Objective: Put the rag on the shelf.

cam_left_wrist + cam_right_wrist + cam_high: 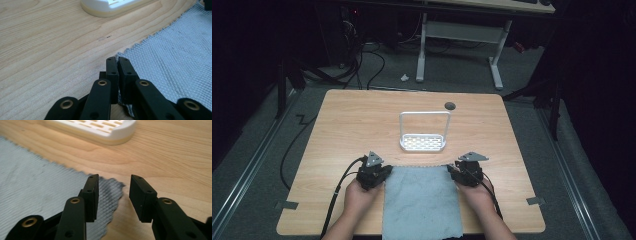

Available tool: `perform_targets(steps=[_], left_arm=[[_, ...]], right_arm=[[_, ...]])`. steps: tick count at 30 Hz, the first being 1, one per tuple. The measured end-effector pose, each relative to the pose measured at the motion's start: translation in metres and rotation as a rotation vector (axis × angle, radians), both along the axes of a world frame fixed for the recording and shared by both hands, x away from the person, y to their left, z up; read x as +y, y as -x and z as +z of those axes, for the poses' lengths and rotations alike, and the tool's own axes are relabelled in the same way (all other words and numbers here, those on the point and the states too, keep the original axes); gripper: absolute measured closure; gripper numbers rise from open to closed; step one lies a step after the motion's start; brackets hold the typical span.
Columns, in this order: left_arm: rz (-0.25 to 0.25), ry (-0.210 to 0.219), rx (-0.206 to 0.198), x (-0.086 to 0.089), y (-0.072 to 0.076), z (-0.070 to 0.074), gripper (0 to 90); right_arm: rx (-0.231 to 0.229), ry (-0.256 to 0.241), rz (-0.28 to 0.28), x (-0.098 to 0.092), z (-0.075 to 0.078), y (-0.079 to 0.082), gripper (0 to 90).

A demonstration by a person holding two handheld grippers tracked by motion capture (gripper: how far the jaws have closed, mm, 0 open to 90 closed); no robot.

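Your left tongs (117,61) pinch the grey cloth's (421,200) far-left corner | your right tongs (113,182) gape over its far-right corner | cloth flat on desk (352,125), white rack (423,142) beyond.

Rack (422,142) stands behind cloth (421,202) on table (347,120).

Grey cloth (421,200) flat, near table edge
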State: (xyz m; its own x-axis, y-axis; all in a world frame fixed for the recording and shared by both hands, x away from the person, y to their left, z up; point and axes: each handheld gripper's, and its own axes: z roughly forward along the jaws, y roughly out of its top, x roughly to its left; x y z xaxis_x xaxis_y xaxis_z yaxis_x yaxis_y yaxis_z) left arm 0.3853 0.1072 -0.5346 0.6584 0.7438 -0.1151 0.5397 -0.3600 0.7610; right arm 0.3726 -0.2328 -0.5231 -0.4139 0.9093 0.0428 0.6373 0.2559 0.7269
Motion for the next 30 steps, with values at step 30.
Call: perform_targets(steps=[30], left_arm=[[0.0, 0.106, -0.043, 0.009, 0.011, 0.006, 88.9]], right_arm=[[-0.144, -0.065, 0.06, 0.006, 0.01, 0.032, 89.4]])
